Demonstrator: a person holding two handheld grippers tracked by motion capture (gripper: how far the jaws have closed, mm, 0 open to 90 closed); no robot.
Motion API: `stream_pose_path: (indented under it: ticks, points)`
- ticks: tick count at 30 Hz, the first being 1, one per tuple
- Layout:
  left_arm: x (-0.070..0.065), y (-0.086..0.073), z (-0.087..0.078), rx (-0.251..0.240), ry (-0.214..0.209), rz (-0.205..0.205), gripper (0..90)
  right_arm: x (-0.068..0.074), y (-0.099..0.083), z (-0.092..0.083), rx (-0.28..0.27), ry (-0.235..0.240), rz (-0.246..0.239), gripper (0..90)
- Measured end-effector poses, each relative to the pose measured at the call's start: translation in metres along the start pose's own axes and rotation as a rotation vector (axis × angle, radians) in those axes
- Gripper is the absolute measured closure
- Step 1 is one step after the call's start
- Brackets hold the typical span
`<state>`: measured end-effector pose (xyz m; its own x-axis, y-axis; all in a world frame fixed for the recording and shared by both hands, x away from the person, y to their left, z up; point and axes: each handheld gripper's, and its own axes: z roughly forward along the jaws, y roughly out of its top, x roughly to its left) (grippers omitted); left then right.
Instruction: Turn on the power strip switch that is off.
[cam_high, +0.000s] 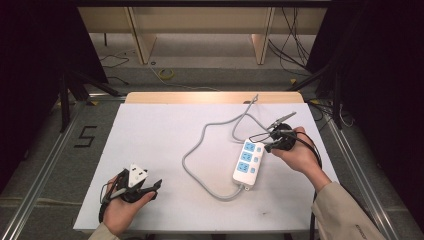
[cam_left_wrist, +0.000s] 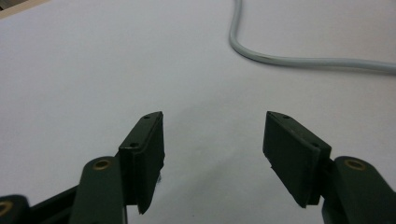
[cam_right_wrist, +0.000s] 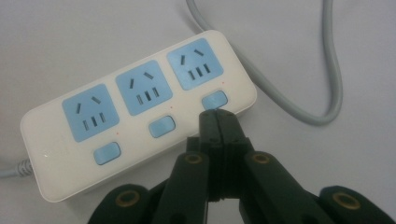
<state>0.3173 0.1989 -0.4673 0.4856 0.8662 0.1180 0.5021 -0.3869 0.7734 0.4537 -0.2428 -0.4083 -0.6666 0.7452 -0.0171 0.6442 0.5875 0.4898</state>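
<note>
A white power strip (cam_high: 248, 163) (cam_right_wrist: 135, 112) with three blue sockets and three blue switches lies right of the table's middle, its grey cable (cam_high: 200, 150) (cam_left_wrist: 299, 58) looping off to the left and back. My right gripper (cam_high: 269, 146) (cam_right_wrist: 217, 116) is shut with nothing between its jaws, and its tips rest at the switch (cam_right_wrist: 214, 100) beside the end socket. At the table's near left corner my left gripper (cam_high: 142, 187) (cam_left_wrist: 212, 158) is held open over bare white surface, nothing between its jaws.
The white table (cam_high: 165, 135) has a wooden strip along its far edge (cam_high: 200, 97). Metal rails (cam_high: 45, 165) run along both sides. Beyond the table stand wooden furniture legs (cam_high: 142, 45) with cables on the floor (cam_high: 165, 75).
</note>
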Motion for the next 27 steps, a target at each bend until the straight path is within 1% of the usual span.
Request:
stream_pose_path:
  ticks: [9, 16, 19, 27]
  points:
    - [0.0, 0.0, 0.0, 0.0, 0.001, -0.001, 38.4, 0.0, -0.008, -0.002, -0.014, 0.005, 0.002, 90.0]
    - [0.0, 0.0, 0.0, -0.002, 0.002, -0.004, 38.4, 0.001, -0.01, -0.006, -0.031, 0.001, 0.001, 90.0]
    - [0.0, 0.0, 0.0, -0.003, 0.002, -0.006, 38.4, 0.001, -0.011, -0.008, -0.037, 0.007, 0.003, 90.0]
    - [0.0, 0.0, 0.0, -0.003, 0.002, -0.006, 38.4, 0.0, -0.018, -0.008, -0.045, 0.008, 0.01, 89.2]
